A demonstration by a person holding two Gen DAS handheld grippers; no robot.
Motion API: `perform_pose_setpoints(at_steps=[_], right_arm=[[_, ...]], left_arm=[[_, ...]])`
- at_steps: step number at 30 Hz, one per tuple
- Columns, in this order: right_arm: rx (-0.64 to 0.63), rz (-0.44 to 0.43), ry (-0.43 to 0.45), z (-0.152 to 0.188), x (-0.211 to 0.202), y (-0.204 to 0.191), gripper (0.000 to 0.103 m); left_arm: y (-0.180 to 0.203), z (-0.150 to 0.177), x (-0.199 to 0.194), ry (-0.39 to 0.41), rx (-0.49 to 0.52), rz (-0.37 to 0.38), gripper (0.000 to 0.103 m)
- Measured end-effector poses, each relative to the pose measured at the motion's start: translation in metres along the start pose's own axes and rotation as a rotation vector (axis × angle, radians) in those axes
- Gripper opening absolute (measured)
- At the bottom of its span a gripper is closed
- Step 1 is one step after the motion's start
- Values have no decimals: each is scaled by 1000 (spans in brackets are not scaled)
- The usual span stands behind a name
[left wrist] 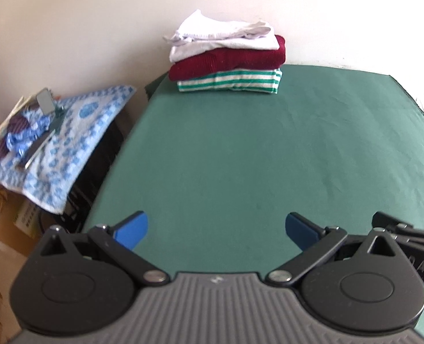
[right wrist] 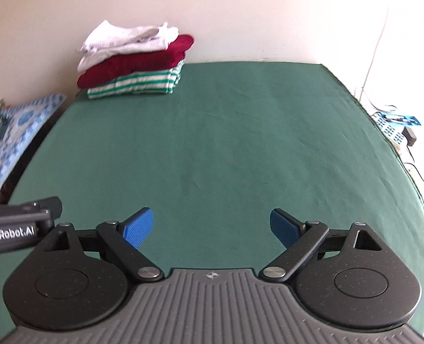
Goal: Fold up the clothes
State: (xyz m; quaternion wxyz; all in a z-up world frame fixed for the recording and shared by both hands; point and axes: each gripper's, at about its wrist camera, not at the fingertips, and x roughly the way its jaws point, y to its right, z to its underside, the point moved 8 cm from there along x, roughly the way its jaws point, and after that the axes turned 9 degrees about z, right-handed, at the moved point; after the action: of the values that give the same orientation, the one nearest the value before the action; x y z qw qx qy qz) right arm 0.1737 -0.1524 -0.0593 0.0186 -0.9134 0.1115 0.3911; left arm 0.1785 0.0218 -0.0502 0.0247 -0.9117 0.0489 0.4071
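A stack of folded clothes sits at the far left corner of the green table: white garments on top, a dark red sweater in the middle, a green-and-white striped shirt at the bottom. The stack also shows in the right wrist view. My left gripper is open and empty above the table's near edge. My right gripper is open and empty beside it, above the green table. Each gripper's body shows at the edge of the other's view.
A blue-and-white patterned cloth with small items on it lies on a lower surface left of the table. Cables and a blue-and-white object lie off the table's right edge. A pale wall stands behind the table.
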Motion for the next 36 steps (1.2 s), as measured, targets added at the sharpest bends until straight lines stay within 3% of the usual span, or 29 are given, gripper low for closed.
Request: perform_pose_setpoints(at_steps=[5,12,18,25,28,36], right_arm=[[43,0,-16,5,2,-19,91],[-8,-12,-33,14,4,-59,91],[-11,-5,-31,17,0,-79,91],[-5,-3,-39,22,-7,-95,91],[-39,3,-28,22,-10,-101,91],[-82,-3,-8,16,-12,-96,91]], left_arm=[[-20,3,1,-6,20,2,102],[-54,11,3,-50,17,-19,102],[-76,21,-2,-31,15,-10,102],[-99,28,-1,-33,-68,34,102],[-105,29,-1,-38,-105,58,102],[-98,31,1,-37,-115,13,102]])
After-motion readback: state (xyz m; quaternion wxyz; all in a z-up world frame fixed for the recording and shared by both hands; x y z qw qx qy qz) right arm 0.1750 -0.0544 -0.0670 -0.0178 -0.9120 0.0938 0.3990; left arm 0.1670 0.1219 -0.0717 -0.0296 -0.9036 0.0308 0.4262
